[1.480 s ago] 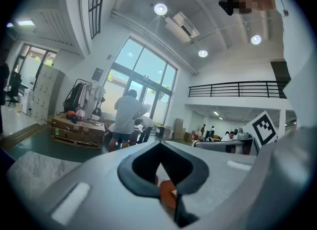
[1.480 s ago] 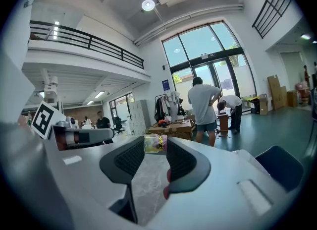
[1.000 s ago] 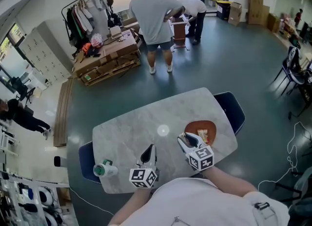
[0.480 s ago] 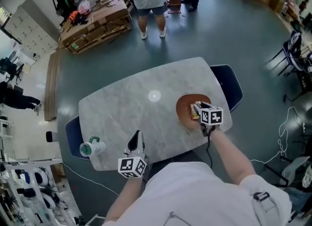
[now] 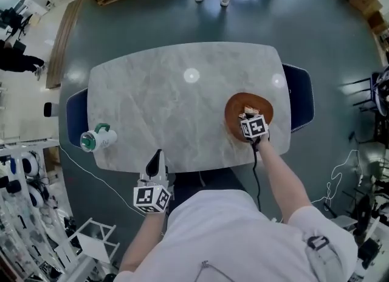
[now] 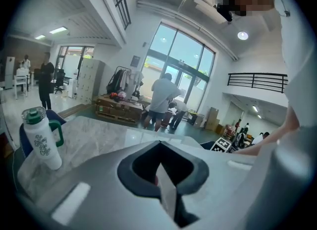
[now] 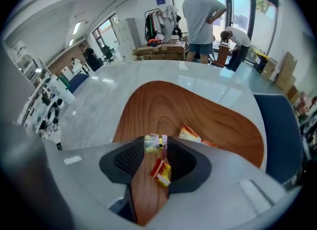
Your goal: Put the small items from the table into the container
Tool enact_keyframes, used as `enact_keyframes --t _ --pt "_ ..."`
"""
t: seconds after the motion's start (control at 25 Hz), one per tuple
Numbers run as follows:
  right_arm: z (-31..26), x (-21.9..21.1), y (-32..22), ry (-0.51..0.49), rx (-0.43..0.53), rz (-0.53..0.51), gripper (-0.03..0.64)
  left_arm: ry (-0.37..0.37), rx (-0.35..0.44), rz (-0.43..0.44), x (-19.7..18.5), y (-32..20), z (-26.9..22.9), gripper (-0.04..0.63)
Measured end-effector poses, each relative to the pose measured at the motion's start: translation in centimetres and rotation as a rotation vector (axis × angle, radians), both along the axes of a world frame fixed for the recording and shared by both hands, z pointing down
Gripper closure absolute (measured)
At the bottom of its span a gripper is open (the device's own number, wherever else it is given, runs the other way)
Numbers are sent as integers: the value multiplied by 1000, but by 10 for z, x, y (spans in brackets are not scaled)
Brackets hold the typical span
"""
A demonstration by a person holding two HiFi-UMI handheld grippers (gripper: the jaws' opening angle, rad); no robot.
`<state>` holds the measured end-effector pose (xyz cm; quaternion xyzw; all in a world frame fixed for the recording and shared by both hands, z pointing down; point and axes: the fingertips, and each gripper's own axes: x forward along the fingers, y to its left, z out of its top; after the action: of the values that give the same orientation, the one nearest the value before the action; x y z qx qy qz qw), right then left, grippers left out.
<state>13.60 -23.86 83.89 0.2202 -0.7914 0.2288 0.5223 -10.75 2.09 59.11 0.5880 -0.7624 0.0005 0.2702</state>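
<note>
A brown wooden bowl [image 5: 250,107] stands on the marble table [image 5: 164,104] near its right end. My right gripper [image 5: 248,118] hangs over the bowl [image 7: 198,110], pointing steeply down. It [image 7: 157,143] is shut on a small trinket [image 7: 152,143], clear and yellow with a pink clip, from which a red and yellow tag [image 7: 162,171] dangles. An orange and yellow packet [image 7: 190,135] lies inside the bowl. My left gripper [image 5: 157,155] is at the table's front edge, shut with nothing in it [image 6: 161,162].
A white bottle with a green lid [image 5: 96,139] stands at the table's left end [image 6: 42,140]. Blue chairs [image 5: 302,95] sit at both ends of the table. People stand by a stack of boxes [image 6: 119,110] on the far floor.
My right gripper has moved out over the bowl, tipped downward and lowered, still holding the trinket. The left gripper has drawn back to the front edge. The head view now looks more steeply down.
</note>
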Motion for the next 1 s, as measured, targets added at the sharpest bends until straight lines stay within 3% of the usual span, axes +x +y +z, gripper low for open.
enact_keyframes --t 0.28,0.52,0.72,0.88,1.0 --pt "40 -17 -16 103 -2 -14 443 3 -13 -91 -21 27 8 592" --pt "39 -29 -5 37 -28 85 405 5 -10 -121 -46 48 7 592" --pt "-31 -52 -28 -141 85 217 448 -14 35 -73 -67 34 -12 592" --pt "-118 -65 -45 -362 193 305 536 -39 72 11 -68 -2 -27 594" --pt "-188 -80 -25 -534 247 340 588 -44 102 81 -59 -24 -35 593"
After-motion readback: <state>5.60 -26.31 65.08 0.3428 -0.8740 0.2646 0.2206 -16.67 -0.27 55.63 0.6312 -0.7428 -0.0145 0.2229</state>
